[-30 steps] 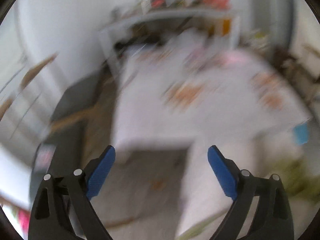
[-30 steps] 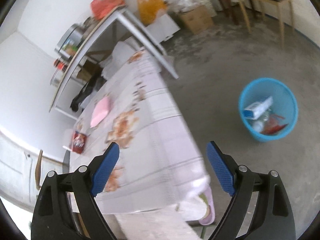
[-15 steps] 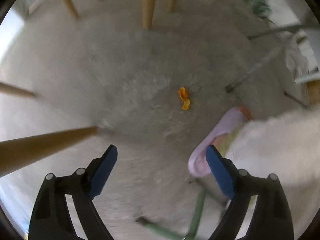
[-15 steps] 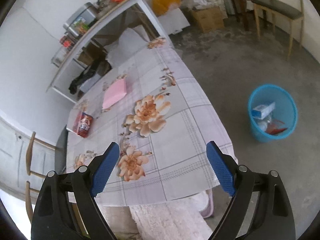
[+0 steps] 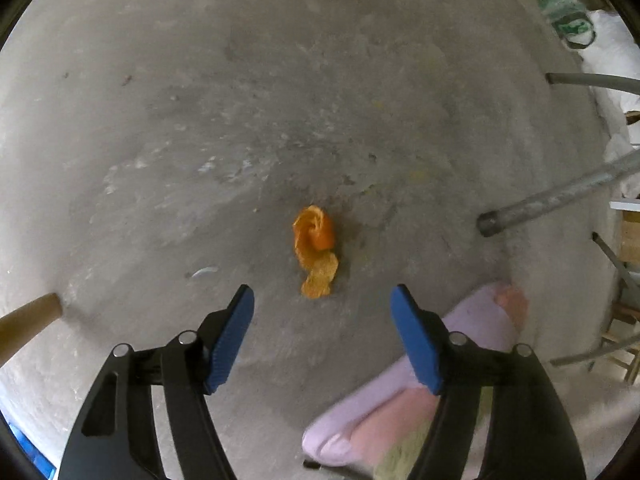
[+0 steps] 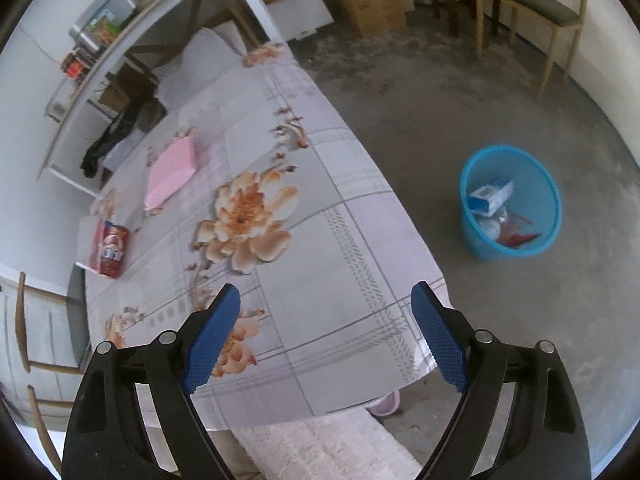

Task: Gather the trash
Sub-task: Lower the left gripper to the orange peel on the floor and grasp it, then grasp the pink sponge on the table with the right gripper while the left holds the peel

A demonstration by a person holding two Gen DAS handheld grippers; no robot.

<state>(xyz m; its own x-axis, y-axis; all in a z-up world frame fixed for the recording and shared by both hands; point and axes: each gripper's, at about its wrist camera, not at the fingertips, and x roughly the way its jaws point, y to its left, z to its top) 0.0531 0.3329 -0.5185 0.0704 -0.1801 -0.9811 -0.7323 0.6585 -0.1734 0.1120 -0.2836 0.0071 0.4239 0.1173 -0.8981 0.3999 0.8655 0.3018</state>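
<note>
Left gripper pointed down at the floor, jaws closing w/ nothing between them; orange peel lay just ahead of its tips. Right gripper hung open & empty over the table, blue bin off to the side

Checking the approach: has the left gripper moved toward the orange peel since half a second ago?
Yes. The left gripper is nearer the orange peel, jaws closing.

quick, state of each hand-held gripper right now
Left hand-held gripper: empty, jaws closing, orange peel just ahead on floor.
Right hand-held gripper: open, empty, jaws closing slightly.
</note>
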